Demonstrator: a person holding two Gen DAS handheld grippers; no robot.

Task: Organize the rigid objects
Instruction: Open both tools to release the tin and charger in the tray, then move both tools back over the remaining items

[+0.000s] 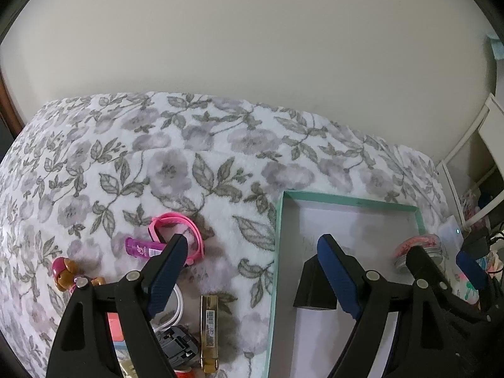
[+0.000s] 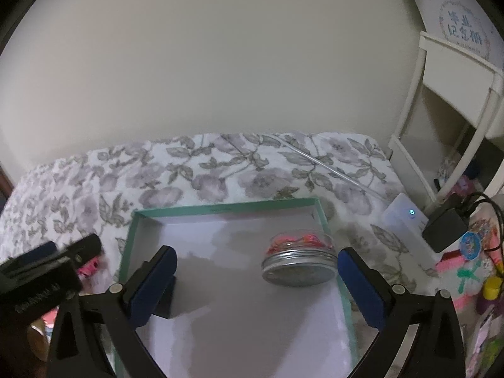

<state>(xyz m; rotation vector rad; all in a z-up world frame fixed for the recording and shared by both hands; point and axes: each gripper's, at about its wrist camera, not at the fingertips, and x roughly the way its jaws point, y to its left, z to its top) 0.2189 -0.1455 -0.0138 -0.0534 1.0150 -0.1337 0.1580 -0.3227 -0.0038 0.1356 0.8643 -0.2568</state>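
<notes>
A floral blanket (image 1: pixel 176 163) under a plain wall carries a teal-rimmed box (image 2: pixel 220 208). In it lies a clear jar (image 2: pixel 299 260) with a metal lid, tipped on its side by the right wall: rigid, light, likely slippery, best gripped across the lid. It sits just ahead of the right gripper (image 2: pixel 256 286), whose jaws gape empty. The left gripper (image 1: pixel 249 272) is spread wide too, straddling the box's left wall, a black block (image 1: pixel 310 283) by one finger.

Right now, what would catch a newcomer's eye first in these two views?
The teal-rimmed box on the flowered blanket, holding a clear jar with pink contents near its right wall and a black block on its left. Left of the box lies a clutter: pink watch, purple tube, gold bar. Both grippers, left and right, stand open.
</notes>
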